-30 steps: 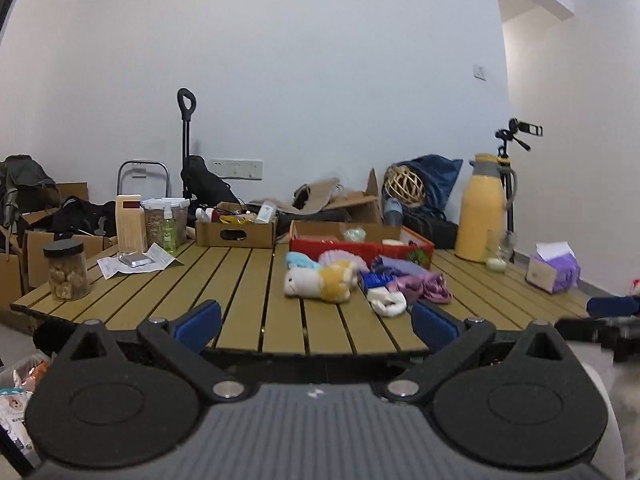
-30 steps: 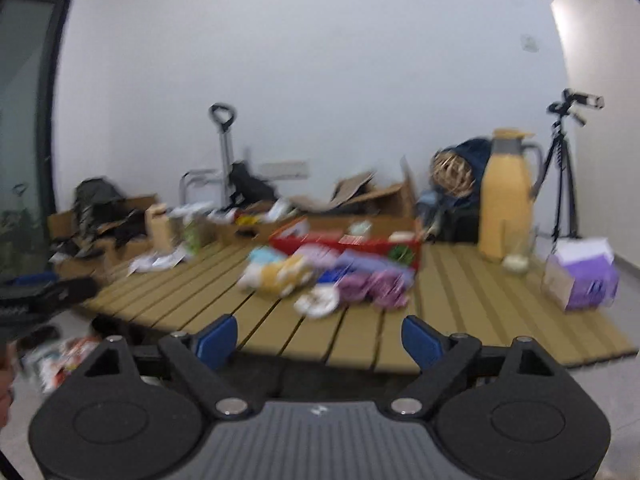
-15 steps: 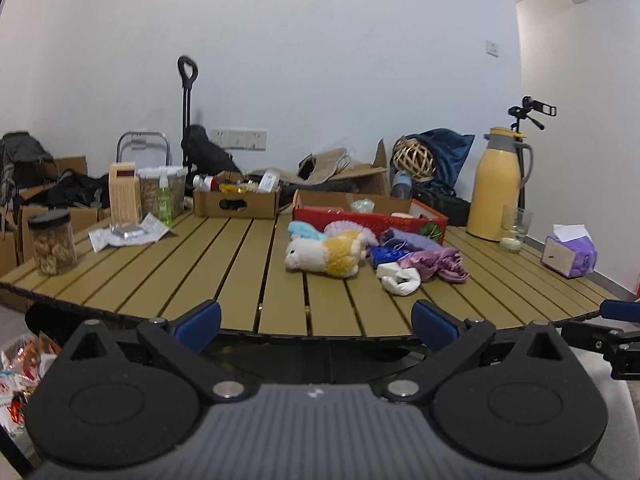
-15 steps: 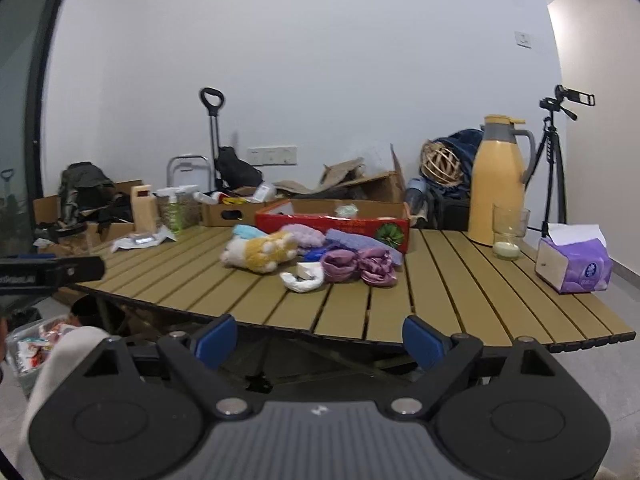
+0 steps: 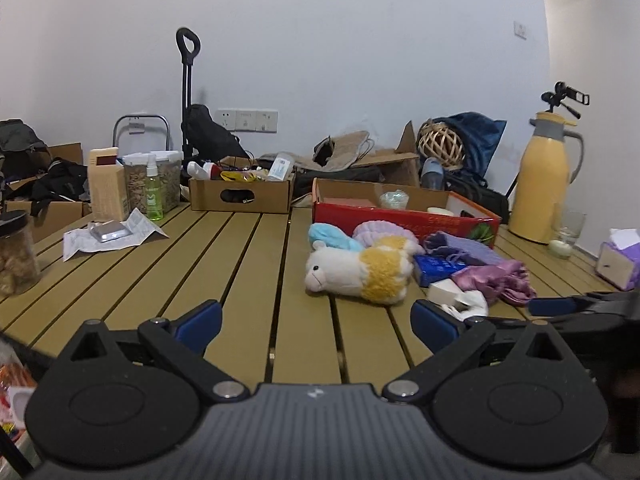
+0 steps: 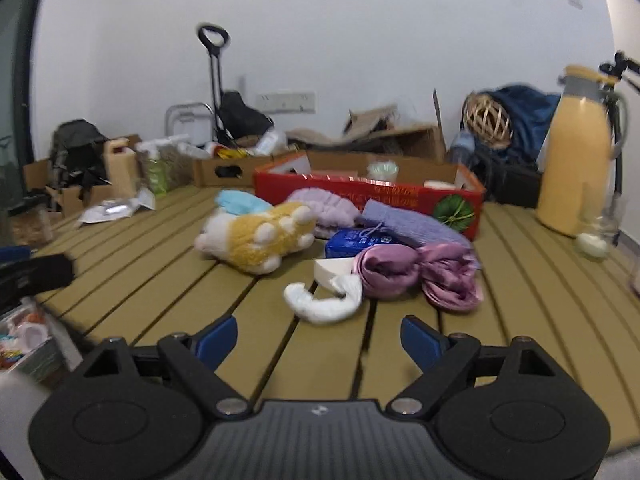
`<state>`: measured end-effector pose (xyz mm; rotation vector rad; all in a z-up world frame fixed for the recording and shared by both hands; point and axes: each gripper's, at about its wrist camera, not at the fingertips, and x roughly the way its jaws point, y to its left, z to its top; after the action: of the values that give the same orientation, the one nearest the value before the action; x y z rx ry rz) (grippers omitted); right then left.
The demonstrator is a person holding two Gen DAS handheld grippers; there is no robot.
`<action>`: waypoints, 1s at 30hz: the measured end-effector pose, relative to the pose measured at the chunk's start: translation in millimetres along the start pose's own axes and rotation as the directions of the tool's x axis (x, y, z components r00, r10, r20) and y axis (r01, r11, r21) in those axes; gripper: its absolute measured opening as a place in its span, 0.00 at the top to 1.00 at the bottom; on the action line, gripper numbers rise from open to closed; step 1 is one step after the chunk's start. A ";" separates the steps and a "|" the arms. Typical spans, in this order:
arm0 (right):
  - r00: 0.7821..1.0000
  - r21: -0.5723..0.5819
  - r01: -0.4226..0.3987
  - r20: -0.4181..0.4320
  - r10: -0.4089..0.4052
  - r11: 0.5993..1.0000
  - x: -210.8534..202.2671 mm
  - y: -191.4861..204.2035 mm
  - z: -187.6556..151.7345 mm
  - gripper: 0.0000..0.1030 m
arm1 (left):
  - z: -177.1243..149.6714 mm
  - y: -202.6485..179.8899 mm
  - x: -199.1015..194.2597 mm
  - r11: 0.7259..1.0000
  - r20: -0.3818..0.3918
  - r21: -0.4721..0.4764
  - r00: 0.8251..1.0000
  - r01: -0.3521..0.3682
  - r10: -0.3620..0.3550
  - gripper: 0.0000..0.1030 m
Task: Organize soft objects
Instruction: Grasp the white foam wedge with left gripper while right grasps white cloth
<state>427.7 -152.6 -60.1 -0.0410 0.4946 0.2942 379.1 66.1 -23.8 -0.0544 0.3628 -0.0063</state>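
Now that both hands have carried the wide-open, empty left gripper (image 5: 316,322) and right gripper (image 6: 319,338) over the slatted table's (image 5: 224,256) near edge, the soft pile (image 6: 336,240) before the red box (image 6: 368,196) looks within reach.

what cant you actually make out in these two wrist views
- Inside of the red box: both views, mostly hidden by its front wall.
- Blue packet: right wrist, print blurred; part covered by the lilac knit pouch.
- Tissue box: left wrist, cut off by the right edge.
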 end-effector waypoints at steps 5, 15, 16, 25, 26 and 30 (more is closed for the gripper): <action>0.997 -0.009 0.008 -0.081 -0.009 1.000 64.9 -1.3 14.4 0.48 | 10.3 -7.4 37.0 0.999 -0.037 0.013 0.999 0.038 -0.037 0.16; 0.999 0.110 -0.042 0.038 0.039 0.993 23.4 -60.3 -2.2 0.75 | 18.4 -92.6 135.4 0.963 -0.217 0.075 0.947 0.258 -0.237 0.33; 0.998 0.134 -0.042 0.057 0.035 0.990 20.0 -69.1 -3.0 0.75 | 16.9 -102.0 147.3 0.965 -0.229 0.098 0.949 0.242 -0.215 0.35; 0.992 0.225 -0.090 0.102 0.068 0.970 12.0 -105.4 -13.3 0.75 | 10.2 -122.1 183.2 0.955 -0.280 0.121 0.933 0.269 -0.227 0.67; 0.992 0.223 -0.100 0.099 0.080 0.970 13.0 -105.2 -13.6 0.75 | 9.5 -122.2 181.4 0.955 -0.275 0.128 0.935 0.268 -0.226 0.68; 0.991 0.210 -0.123 0.086 0.107 0.970 15.6 -96.3 -12.8 0.75 | 10.1 -121.8 162.7 0.958 -0.250 0.153 0.947 0.243 -0.201 0.69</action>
<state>462.6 -242.0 -81.9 0.2095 0.4535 0.3529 535.2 -57.6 -65.4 0.0877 0.5880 -0.2723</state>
